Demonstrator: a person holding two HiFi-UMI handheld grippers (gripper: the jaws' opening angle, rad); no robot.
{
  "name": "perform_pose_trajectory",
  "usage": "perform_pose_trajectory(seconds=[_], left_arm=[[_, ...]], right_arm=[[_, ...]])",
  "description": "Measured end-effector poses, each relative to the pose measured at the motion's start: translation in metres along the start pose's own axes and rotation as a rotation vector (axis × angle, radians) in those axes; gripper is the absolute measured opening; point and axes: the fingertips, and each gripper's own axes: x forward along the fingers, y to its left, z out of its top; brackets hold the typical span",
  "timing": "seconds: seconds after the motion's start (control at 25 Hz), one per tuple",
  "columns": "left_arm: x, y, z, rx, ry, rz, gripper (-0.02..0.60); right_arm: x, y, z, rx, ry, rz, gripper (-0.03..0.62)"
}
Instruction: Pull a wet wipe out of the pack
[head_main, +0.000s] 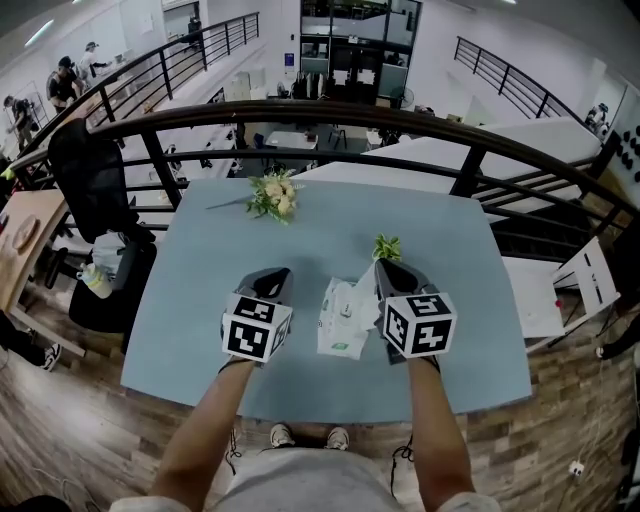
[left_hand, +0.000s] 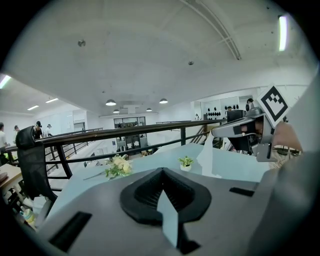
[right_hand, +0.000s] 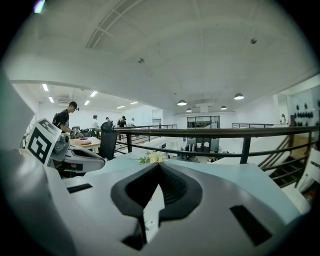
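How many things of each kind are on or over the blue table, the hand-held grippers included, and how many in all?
hand-held grippers: 2 (left hand-held gripper, right hand-held gripper)
wet wipe pack: 1
wet wipe, partly pulled out: 1
flower bouquet: 1
small potted plant: 1
Total: 6

A smooth, matt pale-blue table (head_main: 190, 330) carries a wipe pack (head_main: 338, 330) of white plastic film with a slight sheen, and the wet wipe (head_main: 366, 288) looks like thin, soft, limp white cloth. The left gripper (head_main: 278, 272) and right gripper (head_main: 384, 264) have matt grey hard-plastic shells, black ribbed rubbery pads (right_hand: 172, 187), and cubes faced with flat black-and-white print. The railing (head_main: 330, 112) is dark metal with a dull shine, and the floor (head_main: 560, 440) is wood planks.
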Motion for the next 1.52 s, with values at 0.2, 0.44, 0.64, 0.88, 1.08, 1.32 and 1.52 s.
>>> perform_pose_trajectory(seconds=[0.2,0.44,0.64,0.88,1.08,1.32,1.52], left_arm=[[0.000,0.007,0.007,0.003,-0.011,0.010,-0.009],[-0.003,0.018,0.012,-0.005,-0.038,0.028,-0.008],[-0.006,0.020,0.020,-0.016,-0.055,0.036,-0.008],[-0.008,0.025,0.017,-0.019,-0.060,0.036,-0.009],[-0.009,0.022,0.016,-0.016,-0.057,0.036,-0.009],[-0.008,0.020,0.016,-0.015,-0.057,0.038,-0.008],[-0.011,0.020,0.020,-0.014,-0.055,0.035,-0.009]], right_arm=[[-0.002,-0.001,0.011,-0.004,-0.025,-0.009,0.005],[-0.006,-0.005,0.015,0.001,-0.050,-0.035,0.005],[-0.013,-0.011,0.018,-0.003,-0.063,-0.056,0.005],[-0.012,-0.007,0.015,-0.001,-0.064,-0.064,0.005],[-0.015,-0.009,0.016,0.014,-0.075,-0.060,0.005],[-0.016,-0.010,0.017,0.017,-0.082,-0.051,0.005],[-0.017,-0.007,0.021,0.015,-0.080,-0.049,0.005]])
